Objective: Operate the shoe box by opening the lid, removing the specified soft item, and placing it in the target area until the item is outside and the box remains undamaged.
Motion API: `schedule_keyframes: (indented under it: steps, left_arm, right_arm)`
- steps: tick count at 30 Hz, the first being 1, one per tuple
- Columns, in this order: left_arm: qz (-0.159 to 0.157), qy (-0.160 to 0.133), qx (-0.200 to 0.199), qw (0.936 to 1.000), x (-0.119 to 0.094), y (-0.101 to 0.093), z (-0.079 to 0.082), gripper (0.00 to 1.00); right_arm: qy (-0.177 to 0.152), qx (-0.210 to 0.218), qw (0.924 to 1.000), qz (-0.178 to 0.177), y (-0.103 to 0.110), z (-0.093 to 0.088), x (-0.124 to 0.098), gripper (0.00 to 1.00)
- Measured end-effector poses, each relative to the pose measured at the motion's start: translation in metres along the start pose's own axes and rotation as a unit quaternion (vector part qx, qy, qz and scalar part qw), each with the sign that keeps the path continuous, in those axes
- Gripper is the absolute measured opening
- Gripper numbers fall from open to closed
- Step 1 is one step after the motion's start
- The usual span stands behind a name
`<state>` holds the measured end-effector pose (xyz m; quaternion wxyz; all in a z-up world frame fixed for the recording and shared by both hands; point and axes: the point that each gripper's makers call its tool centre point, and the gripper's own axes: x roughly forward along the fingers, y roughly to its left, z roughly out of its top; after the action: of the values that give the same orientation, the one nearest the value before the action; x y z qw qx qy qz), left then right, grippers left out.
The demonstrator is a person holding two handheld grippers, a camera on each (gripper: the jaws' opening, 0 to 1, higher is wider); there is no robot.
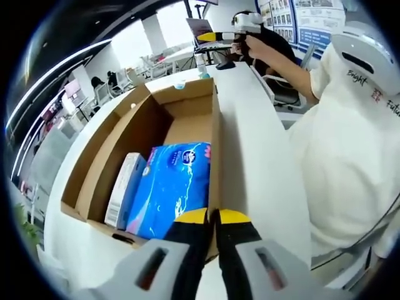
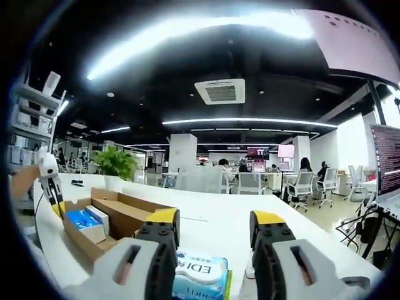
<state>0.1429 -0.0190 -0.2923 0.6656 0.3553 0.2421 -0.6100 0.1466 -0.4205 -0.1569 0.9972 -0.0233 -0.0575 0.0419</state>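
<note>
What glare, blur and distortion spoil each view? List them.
Left gripper view: windows blow out white behind the open brown cardboard box; fisheye bends the white table edges; the blue plastic tissue pack stays sharp. Right gripper view: the long ceiling light strip glares; the near white-and-blue tissue pack is legible.

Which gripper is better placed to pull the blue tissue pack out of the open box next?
Left. The left gripper sits shut at the near wall of the cardboard box, right beside the blue tissue pack. The right gripper, jaws open, is away from the box, above another blue pack on the table.
</note>
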Motion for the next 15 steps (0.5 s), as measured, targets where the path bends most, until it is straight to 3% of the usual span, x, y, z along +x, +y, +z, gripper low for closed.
schedule_keyframes:
  steps: [15]
  left_arm:
    - [-0.004, 0.002, -0.005, 1.0000, -0.001, -0.001, 0.000, 0.03]
  right_arm:
    - [0.006, -0.009, 0.9997, 0.022, 0.014, -0.001, 0.002, 0.43]
